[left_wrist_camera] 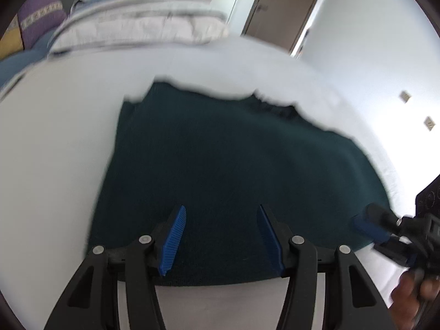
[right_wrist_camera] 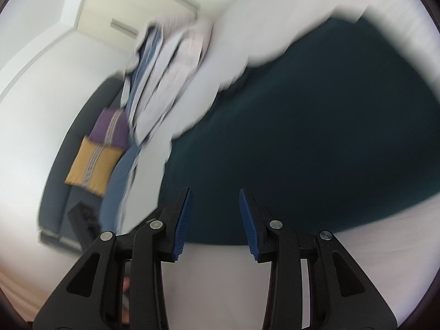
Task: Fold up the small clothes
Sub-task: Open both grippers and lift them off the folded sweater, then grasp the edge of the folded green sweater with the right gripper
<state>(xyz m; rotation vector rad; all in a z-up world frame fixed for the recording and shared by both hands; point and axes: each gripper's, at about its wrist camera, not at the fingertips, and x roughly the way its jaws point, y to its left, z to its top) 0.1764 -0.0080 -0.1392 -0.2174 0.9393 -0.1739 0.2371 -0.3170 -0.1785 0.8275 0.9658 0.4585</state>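
A dark green garment (left_wrist_camera: 220, 170) lies spread flat on the white bed (left_wrist_camera: 60, 143). My left gripper (left_wrist_camera: 221, 211) hovers over the garment's near edge, its blue pads apart with nothing pinched between them. The right gripper (left_wrist_camera: 368, 231) shows at the garment's right corner in the left wrist view, held by a hand (left_wrist_camera: 412, 294). In the right wrist view the right gripper (right_wrist_camera: 215, 194) is open above the garment's (right_wrist_camera: 316, 143) near edge, with only cloth and sheet behind the gap. Both views are blurred.
A pile of folded bedding (left_wrist_camera: 143, 24) rests at the head of the bed. Purple (right_wrist_camera: 111, 130) and yellow cushions (right_wrist_camera: 92, 166) lean against a dark headboard. A brown door (left_wrist_camera: 283, 8) stands in the white wall beyond the bed.
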